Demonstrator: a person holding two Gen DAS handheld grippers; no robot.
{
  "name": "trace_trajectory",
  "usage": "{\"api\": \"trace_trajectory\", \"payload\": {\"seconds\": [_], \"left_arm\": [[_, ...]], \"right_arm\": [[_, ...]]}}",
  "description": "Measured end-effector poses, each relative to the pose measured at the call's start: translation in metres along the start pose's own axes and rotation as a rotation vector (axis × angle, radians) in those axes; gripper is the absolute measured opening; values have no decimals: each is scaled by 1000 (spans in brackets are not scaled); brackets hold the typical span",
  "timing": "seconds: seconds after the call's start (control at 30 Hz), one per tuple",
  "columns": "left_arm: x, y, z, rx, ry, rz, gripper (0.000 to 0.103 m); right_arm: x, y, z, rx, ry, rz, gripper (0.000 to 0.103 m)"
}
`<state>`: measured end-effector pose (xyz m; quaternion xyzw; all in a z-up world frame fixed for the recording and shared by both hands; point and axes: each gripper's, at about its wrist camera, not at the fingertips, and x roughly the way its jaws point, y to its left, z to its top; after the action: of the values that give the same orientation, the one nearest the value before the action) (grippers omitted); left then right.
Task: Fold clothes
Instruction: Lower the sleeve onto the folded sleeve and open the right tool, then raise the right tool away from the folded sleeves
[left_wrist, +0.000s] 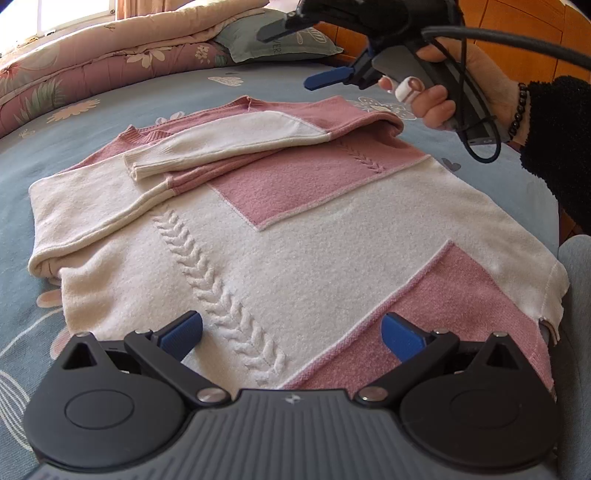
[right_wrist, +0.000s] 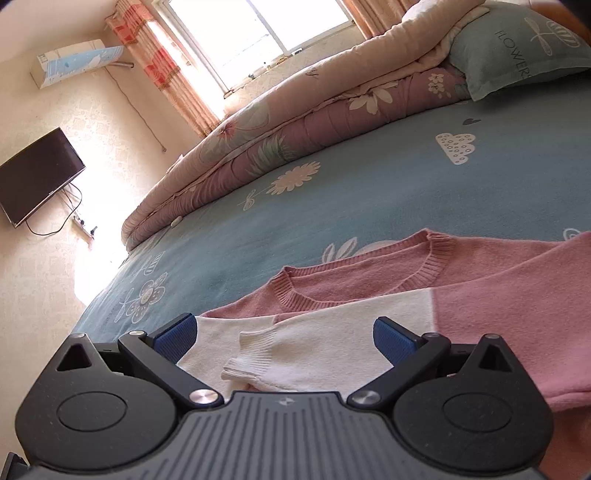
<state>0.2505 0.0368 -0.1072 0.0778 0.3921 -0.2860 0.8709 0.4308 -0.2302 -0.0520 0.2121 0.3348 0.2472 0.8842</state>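
Sun's pouring thru bright window (right_wrist: 258, 33) w/ orange-pink curtains (right_wrist: 162, 70); black flat TV (right_wrist: 37, 175) hanging on cream wallpapered wall (right_wrist: 44, 266).

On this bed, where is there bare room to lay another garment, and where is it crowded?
Free: the wide strip of blue sheet between the sweater neckline and the rolled quilt, and a narrower patch left of the sweater. Crowded: the near side, which the sweater covers, and the far corner, taken by the pillow.
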Motion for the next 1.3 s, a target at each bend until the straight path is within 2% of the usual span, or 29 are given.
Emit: {"api": "trace_trajectory", "payload": {"seconds": [0.17,0.27,0.4,0.5,0.67,0.77,0.87,0.97,1.1,1.2,1.3], "left_arm": [[3,-1,1,7,3,11,102],[4,-1,1,8,2,13,102],[5,-1,2,6,0,13,102],[6,-1,2,9,0,16,102],[9,-1,5,10,1,20,102],[9,0,5,6,-1,19,102],[8,1,5,-1,-2,15,102],[8,2,5,-6,-3,13,102],[7,3,4,-2,-2,13,102],[7,4,5,-8,-1,10,102],[5,6,5,-14,-2,6,102]], "right_arm": [[-37,-74,-16,111,-9,-188,103],[-62,-100,-27,161,-55,-186,103],[-96,-100,-30,174,-163,-188,103],[-102,-104,-31,191,-178,-161,103],[-84,-105,-32,197,-133,-96,103],[-61,-103,-34,149,-66,-150,103],[-60,-91,-27,164,-113,-162,103],[-53,-70,-17,130,-143,-73,103],[-11,-49,-7,70,-70,-18,103],[28,-54,-18,122,52,-30,103],[30,-42,-19,70,57,-76,103]]}}
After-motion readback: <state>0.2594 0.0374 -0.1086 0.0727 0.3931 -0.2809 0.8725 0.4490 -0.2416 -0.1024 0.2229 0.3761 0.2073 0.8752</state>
